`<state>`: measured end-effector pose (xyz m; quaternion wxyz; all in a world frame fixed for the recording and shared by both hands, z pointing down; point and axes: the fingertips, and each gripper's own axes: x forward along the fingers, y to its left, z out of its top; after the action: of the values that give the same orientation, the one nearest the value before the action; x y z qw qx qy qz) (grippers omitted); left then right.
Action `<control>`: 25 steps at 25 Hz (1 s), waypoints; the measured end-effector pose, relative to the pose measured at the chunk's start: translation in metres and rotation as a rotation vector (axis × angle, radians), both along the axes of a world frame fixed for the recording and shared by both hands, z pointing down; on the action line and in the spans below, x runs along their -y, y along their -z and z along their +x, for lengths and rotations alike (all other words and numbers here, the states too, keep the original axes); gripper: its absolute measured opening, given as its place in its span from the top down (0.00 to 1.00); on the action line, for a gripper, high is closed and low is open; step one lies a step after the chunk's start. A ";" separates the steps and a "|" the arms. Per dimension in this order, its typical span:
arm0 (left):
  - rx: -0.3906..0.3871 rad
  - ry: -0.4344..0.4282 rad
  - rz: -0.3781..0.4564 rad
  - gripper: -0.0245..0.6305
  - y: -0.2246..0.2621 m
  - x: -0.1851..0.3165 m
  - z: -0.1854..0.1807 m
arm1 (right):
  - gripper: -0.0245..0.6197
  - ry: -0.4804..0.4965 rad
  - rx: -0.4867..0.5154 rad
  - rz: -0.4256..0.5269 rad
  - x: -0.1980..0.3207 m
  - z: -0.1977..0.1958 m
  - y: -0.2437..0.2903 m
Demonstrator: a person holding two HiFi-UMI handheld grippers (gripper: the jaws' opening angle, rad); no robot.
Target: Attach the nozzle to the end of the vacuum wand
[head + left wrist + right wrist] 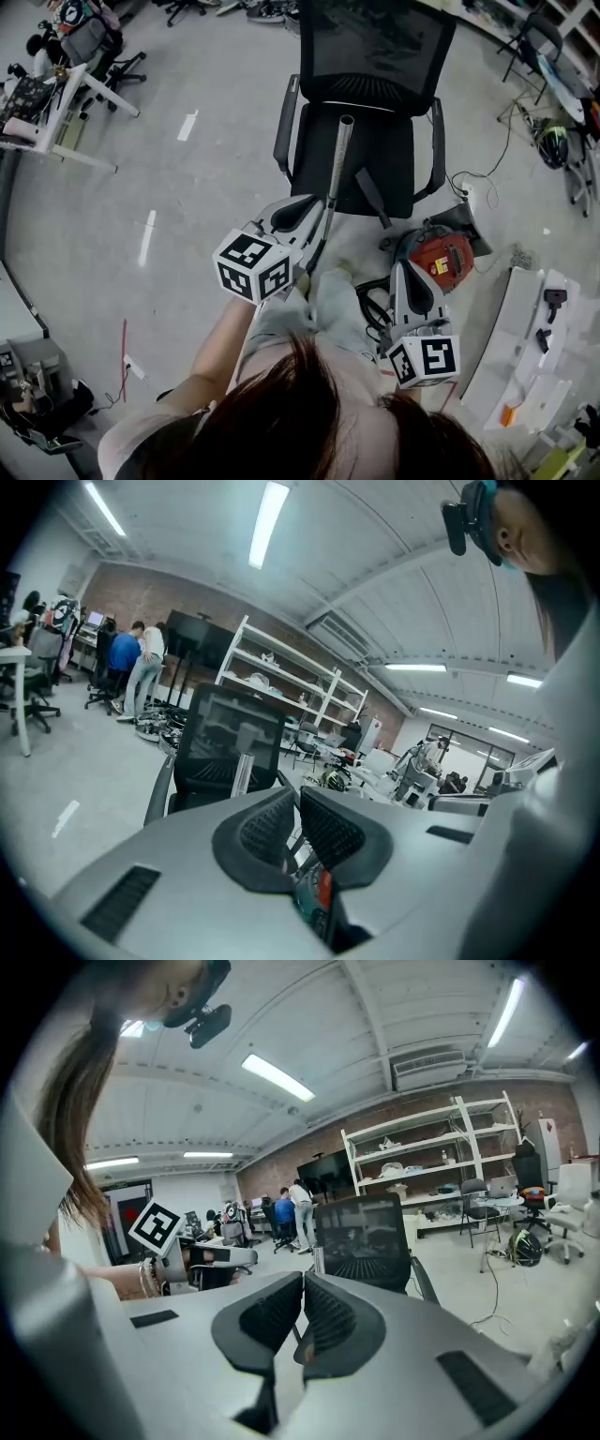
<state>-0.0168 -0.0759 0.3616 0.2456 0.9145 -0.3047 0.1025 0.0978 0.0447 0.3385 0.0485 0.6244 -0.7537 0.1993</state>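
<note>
Both clenched, nothing held: left gripper [305, 206] just beside wand [337, 164], right gripper [406, 269] near red vacuum [441, 260]. Wand leans on chair [375, 56]; dark piece on seat, likely nozzle [371, 197]. Wand probably stiff, light, slick: grab mid-tube. Nozzle probably hard plastic: grab body.

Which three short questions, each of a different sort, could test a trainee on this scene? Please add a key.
1. True or false: the left claw and the right claw are both open.
2. What colour is the vacuum cleaner on the floor?
3. In the head view, the far end of the metal tube shows in front of: A) a white shelf, B) the black chair, C) a desk.
Key: 1 false; 2 red; 3 B.
</note>
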 end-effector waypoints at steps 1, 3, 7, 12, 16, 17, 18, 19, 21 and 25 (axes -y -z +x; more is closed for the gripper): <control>0.003 0.012 0.006 0.94 -0.003 0.006 0.004 | 0.92 0.013 -0.006 -0.005 0.004 0.005 -0.003; 0.007 0.042 0.011 0.94 -0.010 0.018 0.011 | 0.92 0.042 -0.022 -0.013 0.012 0.014 -0.010; 0.029 0.109 0.023 0.94 -0.024 0.043 0.024 | 0.92 0.115 -0.034 -0.024 0.028 0.027 -0.019; 0.049 0.144 0.035 0.93 -0.036 0.067 0.037 | 0.92 0.177 -0.040 -0.031 0.042 0.040 -0.028; 0.064 0.164 0.037 0.93 -0.044 0.086 0.047 | 0.92 0.208 -0.053 -0.029 0.051 0.049 -0.031; 0.070 0.167 0.037 0.92 -0.046 0.091 0.049 | 0.92 0.215 -0.055 -0.029 0.053 0.051 -0.032; 0.075 0.168 0.037 0.91 -0.049 0.096 0.051 | 0.92 0.220 -0.055 -0.031 0.054 0.053 -0.033; 0.080 0.167 0.035 0.91 -0.053 0.101 0.054 | 0.92 0.222 -0.055 -0.033 0.055 0.054 -0.034; 0.086 0.161 0.031 0.89 -0.059 0.108 0.059 | 0.92 0.227 -0.057 -0.032 0.057 0.058 -0.036; 0.100 0.151 0.013 0.83 -0.068 0.122 0.067 | 0.92 0.212 -0.054 -0.042 0.059 0.065 -0.039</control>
<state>0.0503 -0.1978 0.4300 0.2311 0.8844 -0.3851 0.1271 0.1632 -0.0147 0.3775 0.1026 0.5450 -0.8096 0.1922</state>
